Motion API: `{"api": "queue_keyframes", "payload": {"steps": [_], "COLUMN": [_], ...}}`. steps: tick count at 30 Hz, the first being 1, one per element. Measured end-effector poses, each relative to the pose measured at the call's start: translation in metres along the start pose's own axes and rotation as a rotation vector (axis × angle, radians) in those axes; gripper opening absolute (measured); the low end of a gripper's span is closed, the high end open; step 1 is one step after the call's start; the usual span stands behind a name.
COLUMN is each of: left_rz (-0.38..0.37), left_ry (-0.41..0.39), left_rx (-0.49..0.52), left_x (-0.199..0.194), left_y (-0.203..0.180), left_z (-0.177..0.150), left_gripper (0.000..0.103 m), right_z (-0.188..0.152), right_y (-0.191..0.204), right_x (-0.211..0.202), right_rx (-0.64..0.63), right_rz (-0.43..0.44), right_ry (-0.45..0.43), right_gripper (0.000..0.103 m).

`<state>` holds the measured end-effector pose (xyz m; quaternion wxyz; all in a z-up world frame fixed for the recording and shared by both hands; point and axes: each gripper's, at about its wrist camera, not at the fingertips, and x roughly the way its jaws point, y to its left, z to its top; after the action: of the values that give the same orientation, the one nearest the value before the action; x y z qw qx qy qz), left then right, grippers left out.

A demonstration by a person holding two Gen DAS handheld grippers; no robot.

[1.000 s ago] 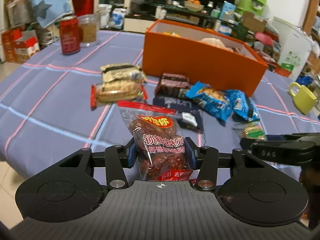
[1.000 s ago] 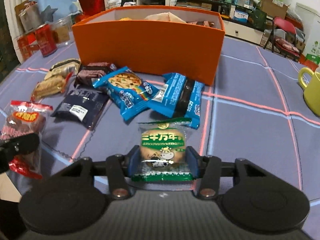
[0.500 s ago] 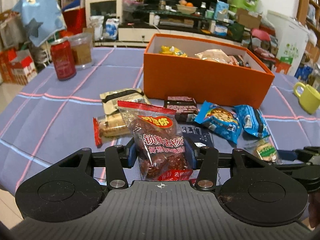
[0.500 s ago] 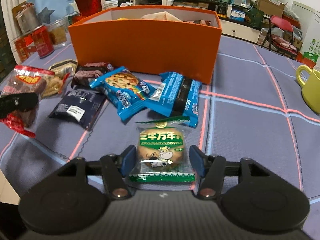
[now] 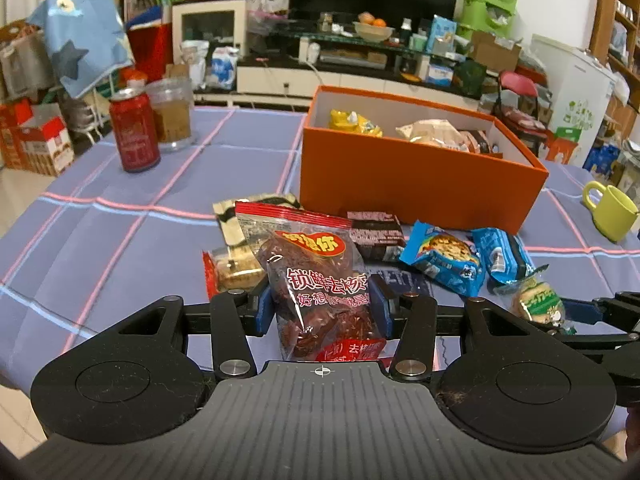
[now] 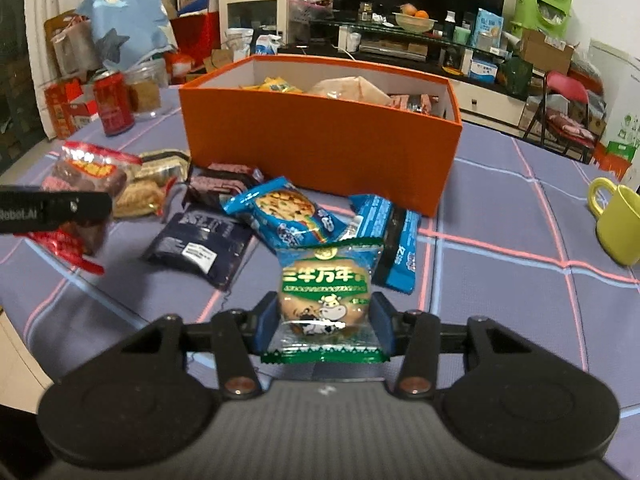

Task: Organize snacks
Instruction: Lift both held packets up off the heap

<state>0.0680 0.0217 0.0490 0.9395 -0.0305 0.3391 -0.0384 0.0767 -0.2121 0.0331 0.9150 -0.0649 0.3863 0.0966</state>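
Snacks go into the open orange cardboard box, which lies beyond both grippers. The left gripper clamps a clear red-printed packet of dried dates, upright; the right gripper, seemingly nearer the box, pinches a small green-wrapped round biscuit.

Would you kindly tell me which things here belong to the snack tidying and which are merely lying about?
Part of the job:
- orange box
- red date bag in left tongs
- green biscuit pack in right tongs
- blue cookie packs
- dark packet

Lying about:
- red can
- plastic jar
- yellow mug
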Motion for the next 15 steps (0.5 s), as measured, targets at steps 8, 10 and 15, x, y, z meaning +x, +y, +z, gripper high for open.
{"api": "queue_keyframes", "payload": {"steps": [8,10,15], "left_rz": [0.022,0.032,0.039], "left_ry": [0.021,0.023,0.029], "left_rx": [0.034,0.044,0.054], "left_x": [0.006,0.007,0.009], "left_y": [-0.007,-0.009,-0.010], "left_z": [-0.003,-0.004,-0.005], "left_gripper": [0.024,0.024,0.024], "right_z": [0.001,0.000,0.000], "right_y": [0.000,0.000,0.000], "right_x": [0.002,0.002,0.001], "right_rx": [0.005,0.005,0.004], "right_rz": [0.004,0.009,0.014], "right_ry": [0.009,0.012,0.012], "right_gripper": [0.049,0.049,0.049]}}
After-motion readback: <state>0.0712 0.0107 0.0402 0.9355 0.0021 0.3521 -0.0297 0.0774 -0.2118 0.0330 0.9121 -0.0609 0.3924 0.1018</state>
